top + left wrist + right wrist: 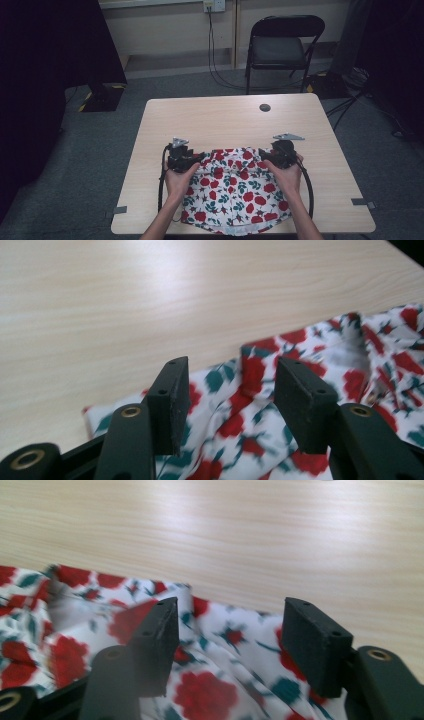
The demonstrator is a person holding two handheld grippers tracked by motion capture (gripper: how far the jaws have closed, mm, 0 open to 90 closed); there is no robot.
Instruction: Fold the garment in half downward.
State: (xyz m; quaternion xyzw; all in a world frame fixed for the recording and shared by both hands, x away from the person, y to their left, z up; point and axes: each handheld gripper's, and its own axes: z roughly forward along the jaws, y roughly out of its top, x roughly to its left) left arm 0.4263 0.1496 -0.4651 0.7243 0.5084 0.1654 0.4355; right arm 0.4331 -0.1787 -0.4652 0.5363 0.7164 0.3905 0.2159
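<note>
Both forearms come in from the near edge of the desk (pixel 160 120) and run forward, roughly side by side. The left hand (pixel 178 178) and the right hand (pixel 286 175) each wrap a claw from behind, at about the same distance from the near edge.

The left claw (pixel 192 159) sits at the far left corner of the shorts (pixel 235 192), and the right claw (pixel 267 156) at their far right corner; the two tips angle in toward each other. In the left gripper view the left claw (pixel 230 390) has its jaws standing wide apart, with rumpled cloth (pixel 250 415) lying between and below them, nothing pinched. In the right gripper view the right claw (pixel 230 635) is likewise spread wide over the cloth (pixel 215 690), holding nothing.

The shorts, white with red flowers and green leaves, lie flat near the middle of the near edge, their hem just over it. The waistband faces the far edge and the leg openings face the person; the waistband runs left to right.

A dark round plug (pixel 265 107) sits near the far edge. A folding chair (pixel 280 47) stands beyond the desk.
</note>
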